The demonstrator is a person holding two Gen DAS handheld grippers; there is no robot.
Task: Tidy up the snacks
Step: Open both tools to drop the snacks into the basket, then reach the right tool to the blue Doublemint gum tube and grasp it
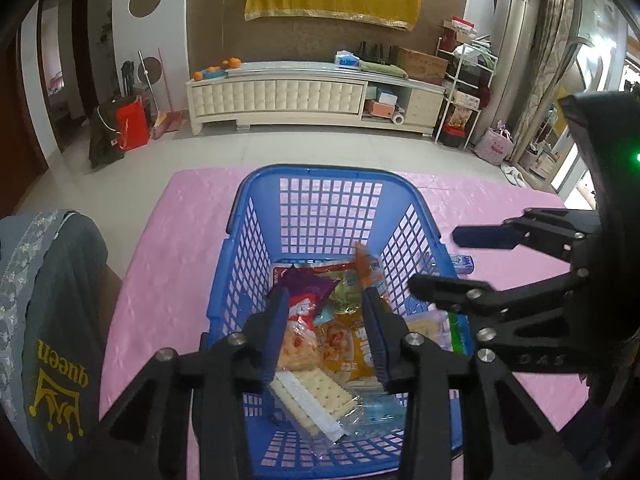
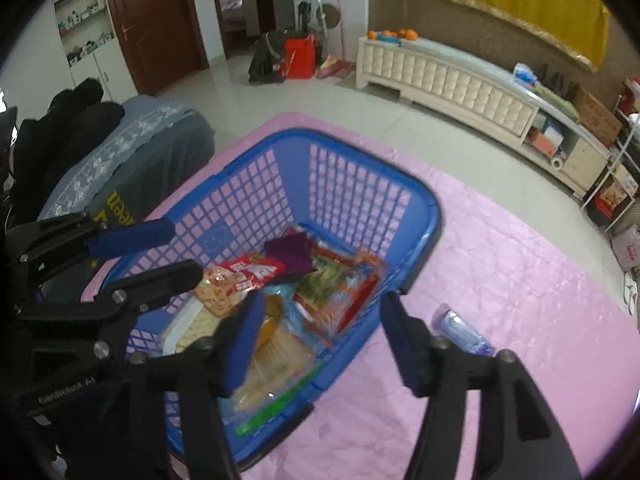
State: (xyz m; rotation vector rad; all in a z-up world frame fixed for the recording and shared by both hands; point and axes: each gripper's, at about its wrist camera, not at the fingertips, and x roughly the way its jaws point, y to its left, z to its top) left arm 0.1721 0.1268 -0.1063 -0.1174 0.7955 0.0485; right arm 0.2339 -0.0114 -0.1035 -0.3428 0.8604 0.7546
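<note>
Snack packets fill the bottom of a blue plastic basket with latticed walls, which stands on a surface covered by a pink cloth. Inside lie a clear-wrapped stack of pale crackers, a purple packet, red and orange packets, and a green strip along the right wall.

One snack is not in the basket: a small blue-and-white wrapped packet lies on the pink cloth, just beside the basket's right wall.

The left hand-held gripper hangs over the basket's near half, fingers apart and holding nothing, with the crackers and orange packets showing between them. The right hand-held gripper is also spread wide and empty. It hovers above the basket's right rim, one blue-padded finger over the snacks and the other outside the wall, near the loose packet. In the left wrist view it reaches in from the right, over the rim.

A grey garment with yellow lettering lies at the left of the cloth. Behind are a tiled floor and a long cream cabinet.

Most snacks seem to be gathered already, so the task looks nearly finished, with the loose packet the likely remaining item. The next move probably calls for the right hand-held gripper to swing outward and down, straddle the packet across its narrow side, close, then lift it over the rim.
</note>
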